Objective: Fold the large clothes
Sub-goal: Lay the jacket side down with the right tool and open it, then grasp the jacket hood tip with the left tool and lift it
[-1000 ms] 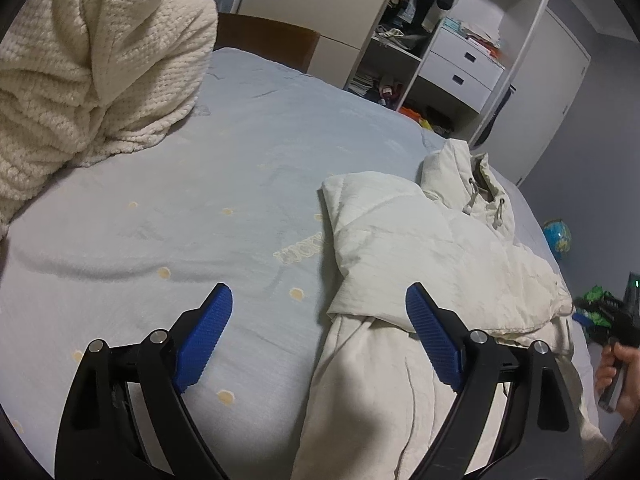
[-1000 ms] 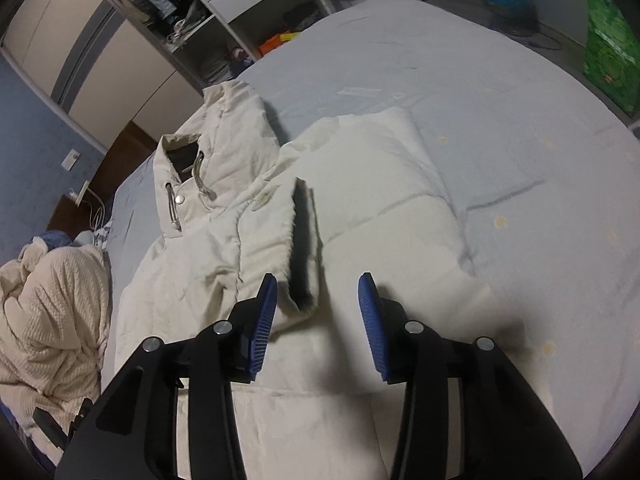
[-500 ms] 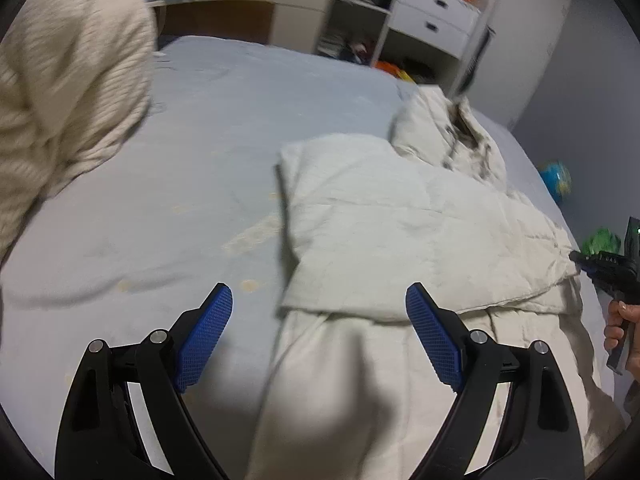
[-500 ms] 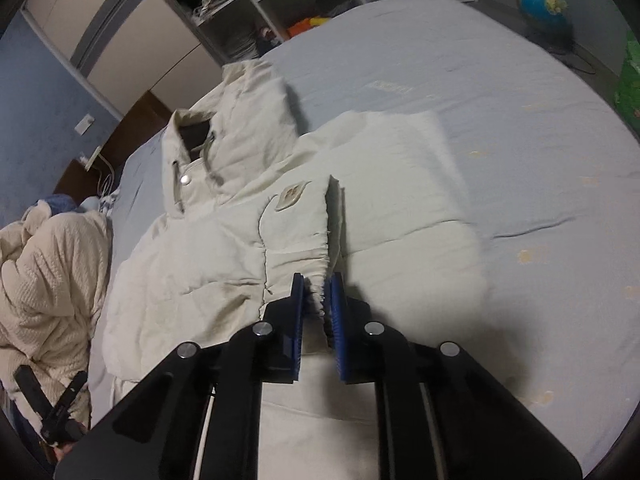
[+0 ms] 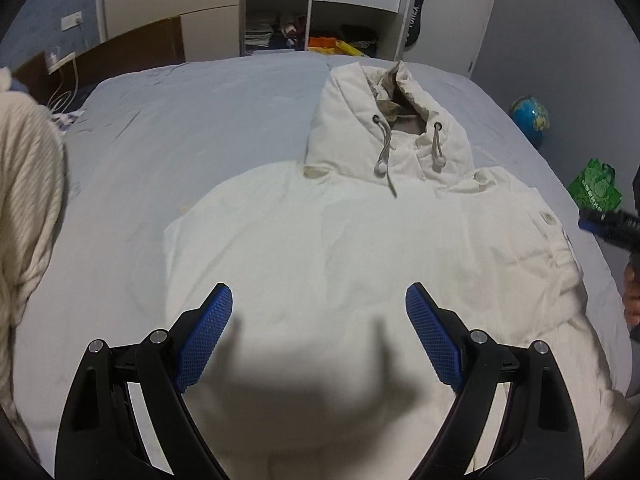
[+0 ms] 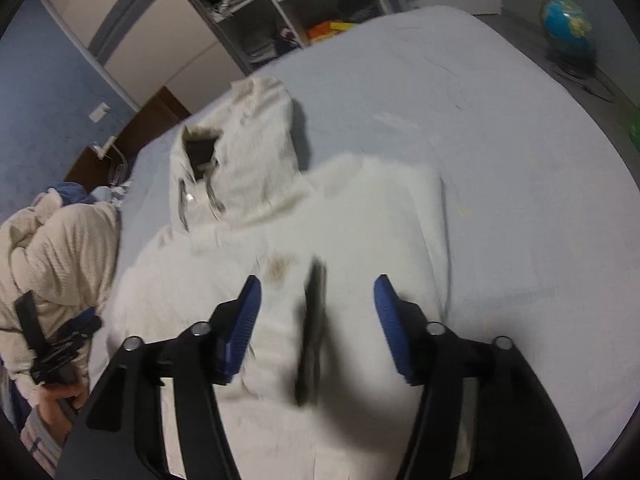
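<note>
White hooded jacket (image 5: pixel 340 240) lies flat mid-bed (image 5: pixel 180 120), hood away from me, sleeves folded in. Left gripper (image 5: pixel 319 334) hovers spread wide over its lower body; right gripper (image 6: pixel 316 320) opening, blurred cuff edge between the jaws, probably let go so the fold stays.

Bare bed sheet (image 5: pixel 192 120) lies open left of the jacket (image 5: pixel 320 240); a knit blanket (image 5: pixel 28 208) heap blocks the far-left edge.

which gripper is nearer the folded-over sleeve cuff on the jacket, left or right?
Right. The right gripper hangs directly over the sleeve cuff, its jaws opening with the cuff between them, unpressed. The left gripper hovers open over the jacket's body, away from it.
</note>
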`<state>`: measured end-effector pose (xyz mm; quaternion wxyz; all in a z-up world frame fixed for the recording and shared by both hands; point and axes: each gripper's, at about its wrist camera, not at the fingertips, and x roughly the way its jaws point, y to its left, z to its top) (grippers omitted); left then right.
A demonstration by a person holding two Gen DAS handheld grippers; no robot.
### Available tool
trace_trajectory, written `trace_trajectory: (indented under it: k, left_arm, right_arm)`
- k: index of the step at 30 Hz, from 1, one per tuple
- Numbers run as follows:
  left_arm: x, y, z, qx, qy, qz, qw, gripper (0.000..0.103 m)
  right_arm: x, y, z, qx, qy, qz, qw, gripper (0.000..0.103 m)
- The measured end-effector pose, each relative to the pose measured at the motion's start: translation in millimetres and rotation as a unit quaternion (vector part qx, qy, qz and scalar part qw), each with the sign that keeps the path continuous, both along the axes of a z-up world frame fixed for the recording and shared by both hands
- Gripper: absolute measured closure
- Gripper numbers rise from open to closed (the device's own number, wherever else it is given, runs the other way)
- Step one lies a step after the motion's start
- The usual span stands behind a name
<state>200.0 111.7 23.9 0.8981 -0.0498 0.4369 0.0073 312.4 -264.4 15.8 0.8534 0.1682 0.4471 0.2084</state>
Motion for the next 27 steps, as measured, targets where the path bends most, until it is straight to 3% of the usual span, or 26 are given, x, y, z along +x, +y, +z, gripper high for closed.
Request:
trace_trajectory:
  k: [8, 12, 19, 27]
  left_arm:
    - [46.2, -11.5, -39.1, 0.001, 0.028, -0.015, 0.9995, 0.018]
    - [52.5, -13.0, -54.5, 0.002, 0.013, -0.020, 0.9997, 0.007]
    - [69.8, -4.3, -74.5, -0.018, -0.006, -0.035, 0.9992, 0.006]
    - [69.5, -5.3, -81.4, -0.017, -0.021, -0.036, 0.9990, 0.006]
  right_arm:
    - [104.0, 30.8, 10.7, 0.053, 0.013, 0.059, 0.997, 0.033]
    - [156.5, 48.1, 8.6, 0.082, 0.022, 0.060, 0.995, 0.033]
    - [244.3, 80.7, -16.0, 0.128, 0.053, 0.053, 0.989, 0.033]
    - [296.1, 116.0, -50.4, 0.146, 0.079, 0.067, 0.984, 0.033]
